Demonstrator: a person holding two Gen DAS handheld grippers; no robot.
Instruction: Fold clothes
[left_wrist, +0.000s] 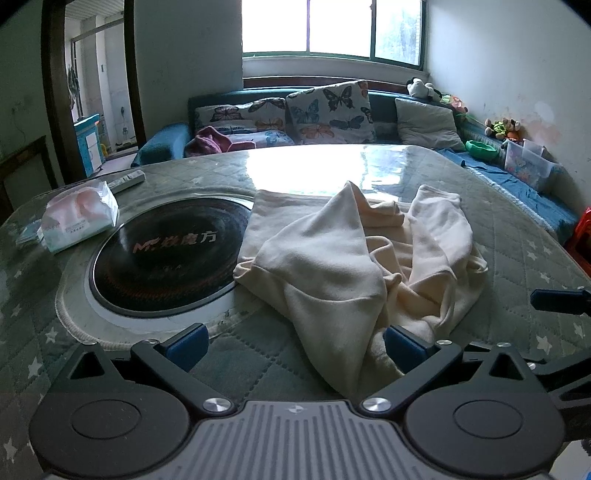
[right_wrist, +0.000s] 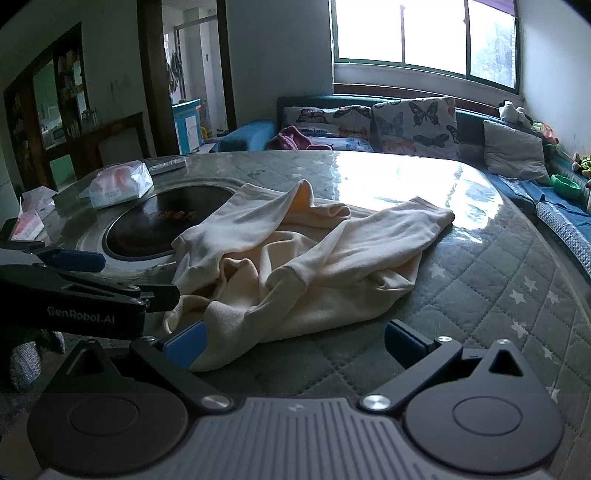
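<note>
Lying crumpled near table's (left_wrist: 517, 229) front edge: cream garment (left_wrist: 343, 266), partly over black round hob (left_wrist: 166, 254). Left gripper (left_wrist: 295, 345) spread wide, right gripper (right_wrist: 295, 341) likewise; cloth's near hem lies between both pairs of fingers.

The cream garment (left_wrist: 343, 266) lies bunched, so its folds hide which part is sleeve, hem or front, and it covers the right edge of the dark round hob (left_wrist: 166, 254) set in the worktop (left_wrist: 240, 369). Its near edge drops behind the left tool (left_wrist: 295, 345). Print on the tissue pack (left_wrist: 79, 218) is too small to read. The bright window (left_wrist: 332, 26) washes out everything beyond the glass. In the right wrist view, the picture's left edge cuts off a pink box (right_wrist: 27, 221).
</note>
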